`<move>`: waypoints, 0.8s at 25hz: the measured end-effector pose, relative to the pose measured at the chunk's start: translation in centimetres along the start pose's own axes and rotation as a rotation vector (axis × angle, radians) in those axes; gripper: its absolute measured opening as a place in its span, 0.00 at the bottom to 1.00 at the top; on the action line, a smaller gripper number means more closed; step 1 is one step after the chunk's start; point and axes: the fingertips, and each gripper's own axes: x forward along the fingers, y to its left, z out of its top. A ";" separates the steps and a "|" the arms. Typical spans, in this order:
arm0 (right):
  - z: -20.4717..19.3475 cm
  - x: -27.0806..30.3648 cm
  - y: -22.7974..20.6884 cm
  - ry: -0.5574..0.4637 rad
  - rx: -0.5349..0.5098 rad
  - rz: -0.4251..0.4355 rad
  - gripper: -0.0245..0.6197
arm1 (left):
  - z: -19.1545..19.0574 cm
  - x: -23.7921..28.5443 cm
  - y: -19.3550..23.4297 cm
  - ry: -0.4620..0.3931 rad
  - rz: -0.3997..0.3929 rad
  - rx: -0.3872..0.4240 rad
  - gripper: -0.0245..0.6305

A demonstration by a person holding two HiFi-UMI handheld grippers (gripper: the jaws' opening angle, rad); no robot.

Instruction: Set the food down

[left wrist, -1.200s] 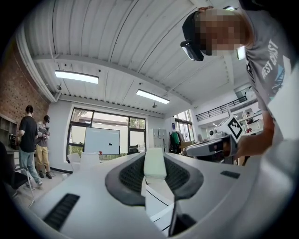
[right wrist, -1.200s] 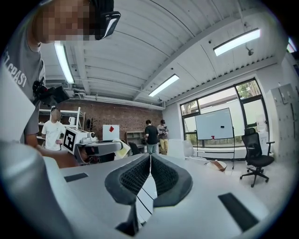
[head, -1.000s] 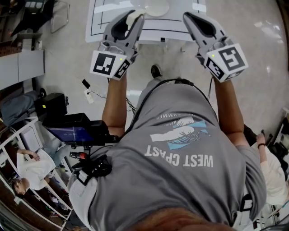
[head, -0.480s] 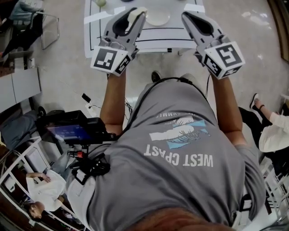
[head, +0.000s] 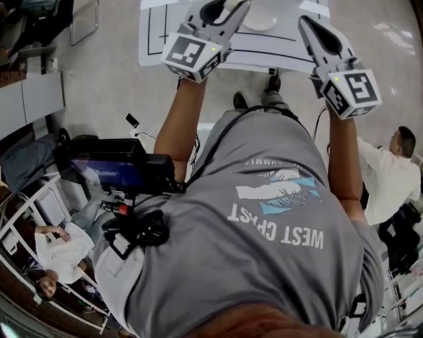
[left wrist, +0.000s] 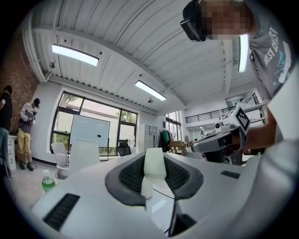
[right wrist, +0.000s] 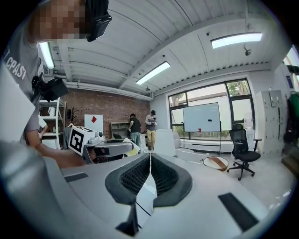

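We look down past the grey T-shirt (head: 264,251) that fills the lower half of the head view; at 12 o'clock beyond it lies the white table (head: 155,33), ruled with black lines; both arms reach out toward its near edge. The left gripper (head: 228,8) points to about 12 o'clock with its tips over the tabletop; the right gripper (head: 307,25) sits at about 1 o'clock beside it, apart from it, its tips likewise over the table. Between the two tips a pale plate (head: 261,25) rests on the table, just to the 3 o'clock side of the left gripper's tips. In the left gripper view the jaws stand partly closed and clamp the food (left wrist: 154,162), a pale, smooth block; it stands upright between the dark ribbed pads (left wrist: 128,175), touching both, and rises past them toward 12 o'clock; under it, at 6 o'clock, a strip of the lined tabletop shows through the gap. In the right gripper view the jaws are pressed together with only a thin seam between them, and we see nothing gripped there.
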 end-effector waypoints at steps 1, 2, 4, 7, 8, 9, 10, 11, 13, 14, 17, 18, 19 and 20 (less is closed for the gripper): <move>-0.3 0.7 -0.3 0.005 0.004 0.004 0.05 | -0.7 0.3 0.7 0.010 0.007 -0.005 0.19; -0.6 1.3 -0.5 0.009 0.009 0.008 0.05 | -1.4 0.5 1.4 0.021 0.014 -0.009 0.19; -1.0 2.3 -1.0 0.016 0.018 0.017 0.05 | -2.6 1.0 2.5 0.043 0.024 -0.013 0.19; -1.7 3.8 -2.2 0.029 0.025 0.032 0.05 | -4.5 2.3 4.4 0.075 0.043 -0.021 0.19; -1.9 4.2 -2.7 0.033 0.028 0.035 0.05 | -5.1 2.8 4.9 0.083 0.048 -0.023 0.19; -2.0 4.4 -3.2 0.037 0.032 0.036 0.05 | -5.6 3.2 5.2 0.090 0.052 -0.025 0.19; -2.2 4.6 -3.6 0.039 0.035 0.037 0.05 | -6.0 3.7 5.5 0.098 0.055 -0.025 0.19; -2.4 4.8 -3.9 0.042 0.038 0.039 0.05 | -6.6 4.1 5.8 0.106 0.057 -0.024 0.19; -3.2 5.1 -4.7 0.048 0.044 0.043 0.05 | -8.1 4.9 6.3 0.124 0.061 -0.021 0.19; -3.6 5.2 -5.0 0.052 0.046 0.044 0.05 | -8.8 5.4 6.5 0.134 0.062 -0.022 0.19; -4.4 5.5 -5.8 0.060 0.053 0.045 0.05 | -10.7 6.4 7.1 0.164 0.064 -0.027 0.19; -4.5 5.6 -6.0 0.062 0.055 0.046 0.05 | -11.3 6.7 7.3 0.175 0.065 -0.028 0.19; -4.6 5.6 -6.2 0.064 0.055 0.047 0.05 | -11.8 7.0 7.5 0.187 0.066 -0.029 0.19; -4.6 5.6 -6.3 0.066 0.056 0.048 0.05 | -12.3 7.4 7.6 0.199 0.066 -0.030 0.19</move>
